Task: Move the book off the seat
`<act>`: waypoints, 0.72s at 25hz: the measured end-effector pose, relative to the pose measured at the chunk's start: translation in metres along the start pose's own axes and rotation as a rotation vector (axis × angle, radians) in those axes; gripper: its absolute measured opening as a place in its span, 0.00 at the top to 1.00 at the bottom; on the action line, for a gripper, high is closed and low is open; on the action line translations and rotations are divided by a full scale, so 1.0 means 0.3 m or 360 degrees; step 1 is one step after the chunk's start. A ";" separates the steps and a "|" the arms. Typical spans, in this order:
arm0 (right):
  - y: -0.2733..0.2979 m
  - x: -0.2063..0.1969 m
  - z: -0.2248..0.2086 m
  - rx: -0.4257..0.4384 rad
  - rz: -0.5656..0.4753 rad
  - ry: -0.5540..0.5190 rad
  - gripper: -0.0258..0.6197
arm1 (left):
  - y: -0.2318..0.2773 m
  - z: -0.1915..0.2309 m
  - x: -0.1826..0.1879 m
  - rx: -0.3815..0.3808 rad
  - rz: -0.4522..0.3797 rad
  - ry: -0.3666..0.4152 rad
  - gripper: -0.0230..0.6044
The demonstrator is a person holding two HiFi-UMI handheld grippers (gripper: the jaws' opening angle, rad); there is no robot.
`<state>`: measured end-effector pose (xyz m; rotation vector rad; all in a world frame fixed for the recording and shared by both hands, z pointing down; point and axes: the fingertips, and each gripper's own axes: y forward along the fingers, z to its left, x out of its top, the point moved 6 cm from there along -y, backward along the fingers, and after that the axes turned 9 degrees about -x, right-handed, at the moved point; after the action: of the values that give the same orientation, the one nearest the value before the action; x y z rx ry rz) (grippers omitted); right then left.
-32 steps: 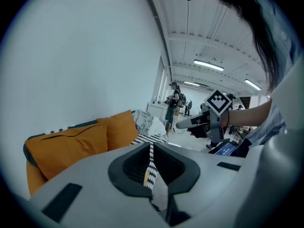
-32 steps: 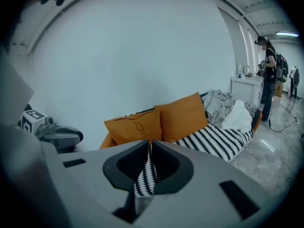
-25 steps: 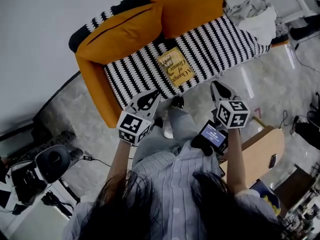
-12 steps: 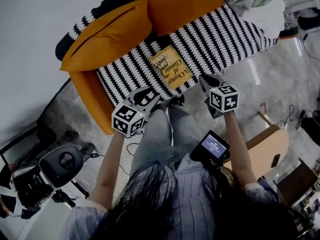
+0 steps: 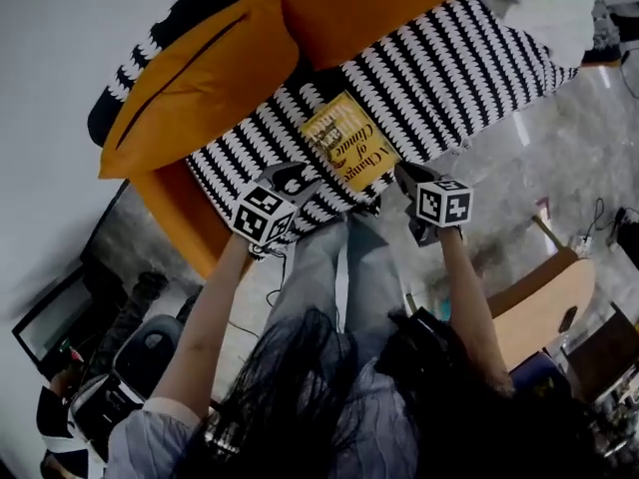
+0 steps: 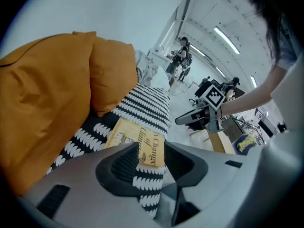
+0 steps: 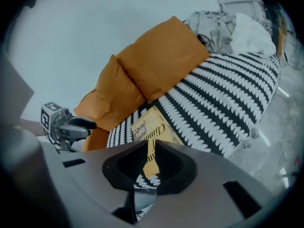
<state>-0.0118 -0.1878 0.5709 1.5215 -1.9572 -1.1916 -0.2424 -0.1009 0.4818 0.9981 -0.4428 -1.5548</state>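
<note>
The left gripper (image 5: 297,176) and right gripper (image 5: 403,172) now hang lower, nearer the yellow book (image 5: 349,140) on the striped seat (image 5: 449,68). The left jaws have just been opening, empty; the right are closed, empty.

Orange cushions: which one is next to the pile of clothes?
The cushion at the top middle of the head view. The pile of clothes lies right beside it, while the other cushion sits beyond it, farther from the clothes.
</note>
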 end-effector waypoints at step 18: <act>0.363 -0.300 -0.193 0.0197 0.0133 0.0757 0.58 | 0.362 0.462 -0.127 0.0003 0.0322 -0.0081 0.61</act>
<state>-0.0037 -0.1213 0.7081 1.5874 -1.7707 -0.6083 -0.2870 -0.1264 0.6544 0.8878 -0.5635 -1.4002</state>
